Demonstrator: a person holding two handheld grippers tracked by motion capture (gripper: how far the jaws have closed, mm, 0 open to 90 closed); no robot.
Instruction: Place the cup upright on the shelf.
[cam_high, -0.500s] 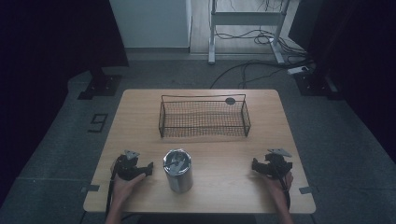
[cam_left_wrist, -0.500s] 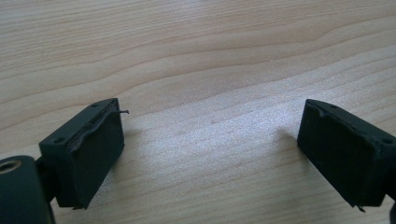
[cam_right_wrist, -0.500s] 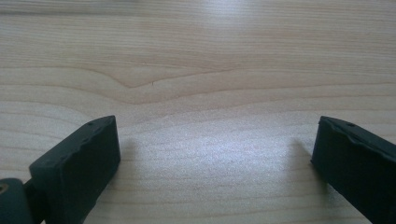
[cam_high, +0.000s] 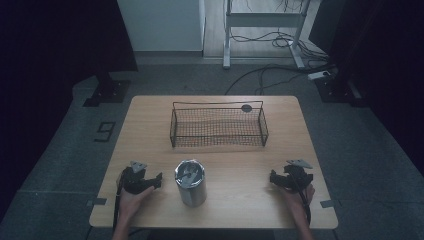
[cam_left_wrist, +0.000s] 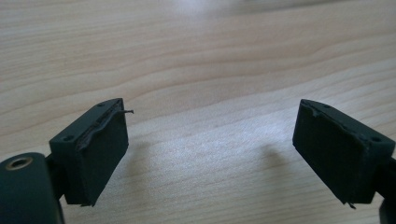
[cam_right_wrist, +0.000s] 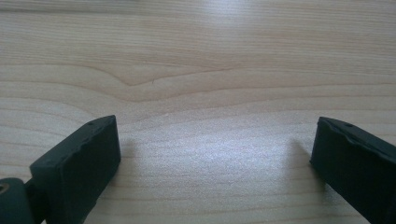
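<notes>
Two grippers low near the table's (cam_high: 150, 115) front edge, jaws wide, nothing held | left gripper (cam_high: 159, 180) just beside steel canister (cam_high: 190, 182), right gripper (cam_high: 272, 178) well apart | canister upright, long axis vertical (lid up) | bare wood between canister and wire basket (cam_high: 218, 125)

cup (cam_high: 190, 182) | steel, cylindrical, shiny top | upright | near centre of tabletop (cam_high: 150, 130) | nearer left hand-held gripper (cam_high: 159, 179), apart from it

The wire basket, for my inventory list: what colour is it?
Dark, nearly black wire mesh basket, seen best in the high view.
</notes>
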